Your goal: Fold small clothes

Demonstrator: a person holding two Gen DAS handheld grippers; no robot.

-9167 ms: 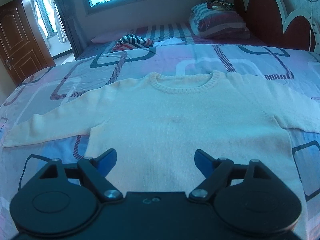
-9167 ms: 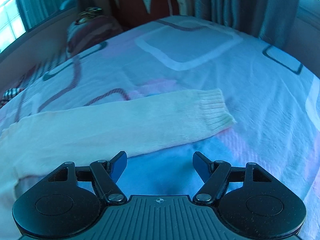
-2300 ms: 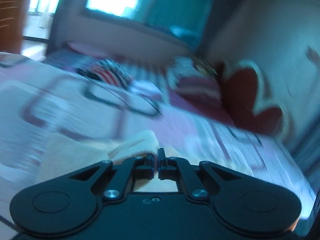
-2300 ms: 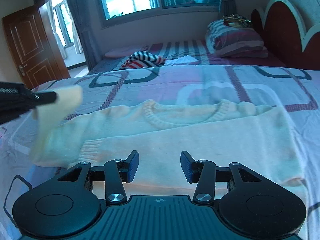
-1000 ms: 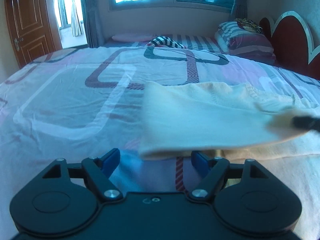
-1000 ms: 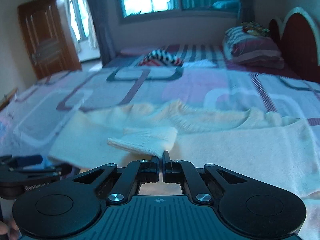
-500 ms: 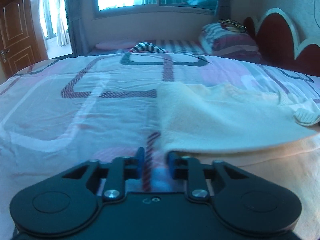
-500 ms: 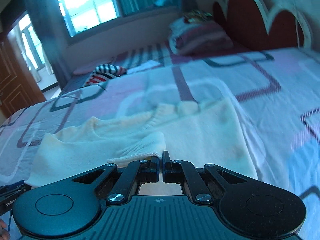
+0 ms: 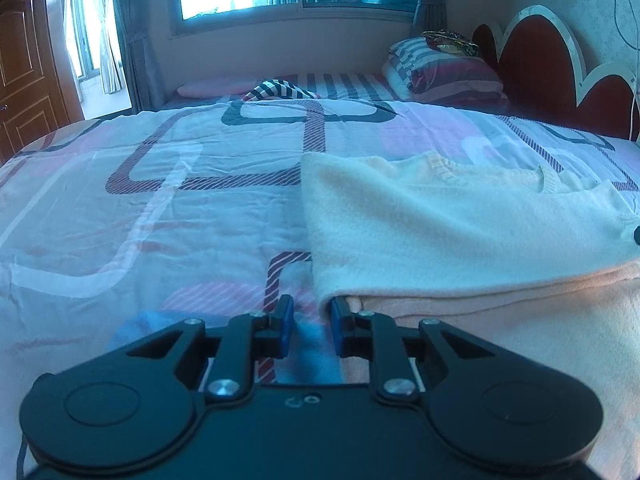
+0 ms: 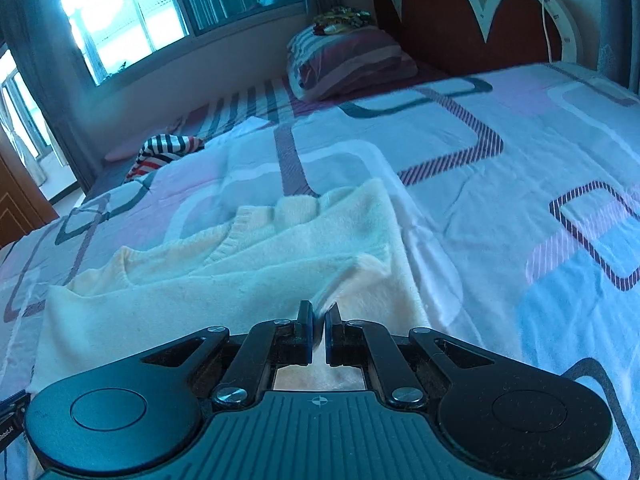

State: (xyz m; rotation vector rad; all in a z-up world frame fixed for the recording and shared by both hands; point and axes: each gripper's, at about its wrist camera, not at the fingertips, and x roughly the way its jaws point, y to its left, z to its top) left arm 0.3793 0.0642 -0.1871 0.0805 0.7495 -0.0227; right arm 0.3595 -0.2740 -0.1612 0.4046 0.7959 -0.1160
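Note:
A cream knit sweater (image 9: 460,232) lies on the bed with both sleeves folded in across its body; it also shows in the right wrist view (image 10: 248,280). My left gripper (image 9: 308,322) sits low at the sweater's left edge, jaws a small gap apart with nothing between them. My right gripper (image 10: 319,326) is over the sweater's right side, jaws nearly closed with a thin gap, and the folded sleeve's cuff end (image 10: 360,268) lies just ahead of the tips.
The patterned bedspread (image 9: 160,208) spreads wide to the left and to the right (image 10: 520,200). A striped garment (image 9: 280,90) and a striped pillow (image 9: 444,70) lie at the far end. A red headboard (image 10: 480,36) stands behind.
My right gripper carried the sleeve cuff across the sweater to its right side and its jaws have parted slightly. My left gripper has opened a little at the sweater's left edge.

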